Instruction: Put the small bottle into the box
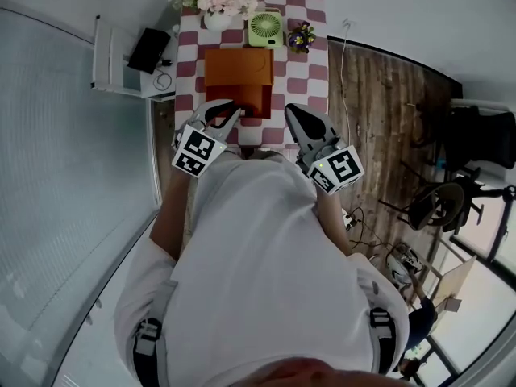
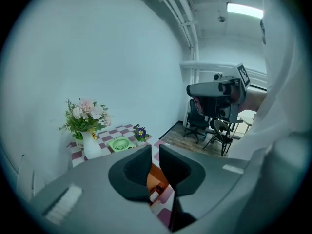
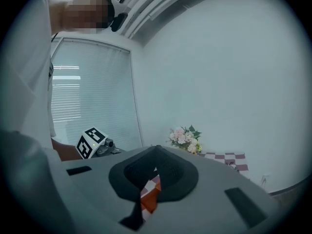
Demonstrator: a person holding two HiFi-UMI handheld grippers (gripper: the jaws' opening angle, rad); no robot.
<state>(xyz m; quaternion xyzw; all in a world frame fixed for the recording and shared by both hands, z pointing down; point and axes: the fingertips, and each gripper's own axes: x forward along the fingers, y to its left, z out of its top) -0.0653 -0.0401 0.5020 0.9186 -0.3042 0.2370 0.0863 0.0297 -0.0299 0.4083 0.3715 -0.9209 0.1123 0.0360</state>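
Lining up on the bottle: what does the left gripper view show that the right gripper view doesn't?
Only the left gripper view: the small bottle, seen through the gap between its jaws, the green fan, the purple flowers and office chairs. Only the right gripper view: the left gripper's marker cube and the window blinds. Both: the pink bouquet, the checkered cloth and the orange box.

flower vase (image 1: 216, 19), green fan (image 1: 264, 29), purple flowers (image 1: 301, 35).
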